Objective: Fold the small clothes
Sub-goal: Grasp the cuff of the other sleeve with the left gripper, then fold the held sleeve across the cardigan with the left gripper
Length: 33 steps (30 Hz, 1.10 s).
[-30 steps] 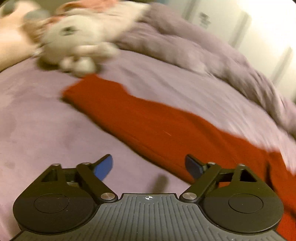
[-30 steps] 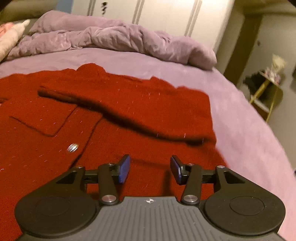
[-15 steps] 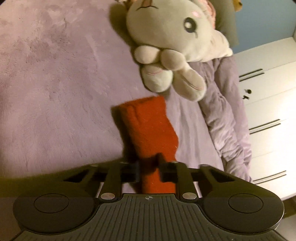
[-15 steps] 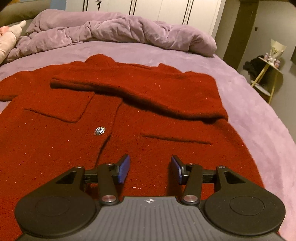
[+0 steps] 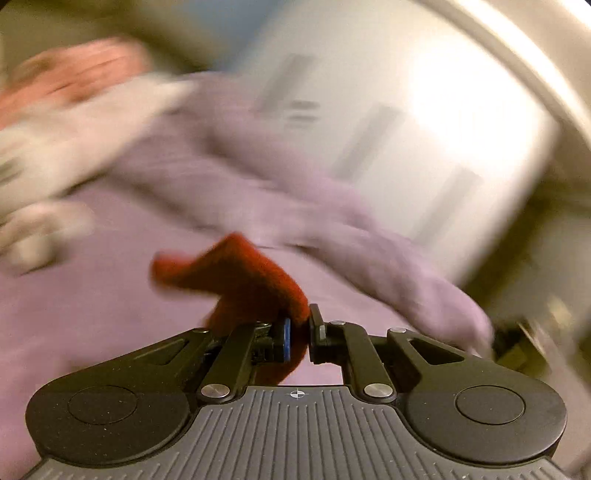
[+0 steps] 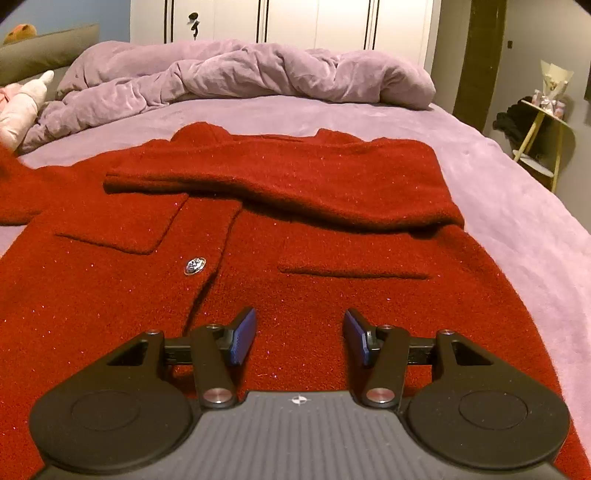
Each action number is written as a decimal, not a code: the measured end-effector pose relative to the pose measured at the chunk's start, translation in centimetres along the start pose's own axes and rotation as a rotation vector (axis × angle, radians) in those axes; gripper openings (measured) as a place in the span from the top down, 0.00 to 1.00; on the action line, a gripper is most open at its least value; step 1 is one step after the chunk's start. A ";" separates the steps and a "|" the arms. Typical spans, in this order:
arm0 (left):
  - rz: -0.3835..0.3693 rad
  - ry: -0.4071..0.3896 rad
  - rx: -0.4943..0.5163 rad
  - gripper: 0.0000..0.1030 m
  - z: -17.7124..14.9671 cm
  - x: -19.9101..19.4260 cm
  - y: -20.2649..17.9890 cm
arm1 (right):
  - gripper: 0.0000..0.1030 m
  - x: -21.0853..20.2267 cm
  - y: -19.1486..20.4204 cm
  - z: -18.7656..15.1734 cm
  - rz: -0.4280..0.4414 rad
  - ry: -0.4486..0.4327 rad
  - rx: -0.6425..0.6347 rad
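Observation:
A small red knit jacket (image 6: pixel 110 288) lies front up on the purple bed (image 6: pixel 517 206), with a silver button (image 6: pixel 194 265) near its middle. One sleeve (image 6: pixel 295 177) lies folded across the chest. My right gripper (image 6: pixel 299 332) hovers low over the hem; its jaws are opening and nothing is between them. In the blurred left wrist view, my left gripper (image 5: pixel 299 325) is shut on the end of the other red sleeve (image 5: pixel 236 273), which is lifted off the bed and curls over leftward.
A crumpled purple duvet (image 6: pixel 240 74) lies along the far side of the bed, with a pale plush toy (image 6: pixel 22 107) at the far left. White wardrobe doors (image 6: pixel 314 22) stand behind. A small side table (image 6: pixel 543 140) stands off the right edge.
My left gripper shut on the sleeve end, lifted it off the bed and swung it around. The right gripper's jaws stand slightly wider; the jacket body lies as before.

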<state>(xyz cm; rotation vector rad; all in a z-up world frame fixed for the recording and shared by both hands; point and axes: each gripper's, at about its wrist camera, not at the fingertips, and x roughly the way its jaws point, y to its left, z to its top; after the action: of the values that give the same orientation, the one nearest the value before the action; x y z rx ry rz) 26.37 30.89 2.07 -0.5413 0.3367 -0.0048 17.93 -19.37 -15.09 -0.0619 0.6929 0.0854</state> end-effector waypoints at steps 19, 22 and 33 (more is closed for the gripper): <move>0.149 0.338 0.171 0.31 -17.5 4.6 -8.8 | 0.55 3.6 -3.3 9.0 0.247 -0.044 0.211; 0.205 0.326 0.156 0.29 -17.0 4.6 -7.3 | 0.55 6.7 -0.8 12.1 0.323 -0.028 0.222; 0.281 0.325 0.087 0.27 -17.0 6.6 -3.3 | 0.76 15.5 3.2 14.3 0.353 0.152 0.356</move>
<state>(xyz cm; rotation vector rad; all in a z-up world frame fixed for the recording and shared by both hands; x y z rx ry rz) 27.49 18.84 -11.95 -0.4021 0.7243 0.1644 38.57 -14.06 -14.08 0.4000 0.8568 0.2968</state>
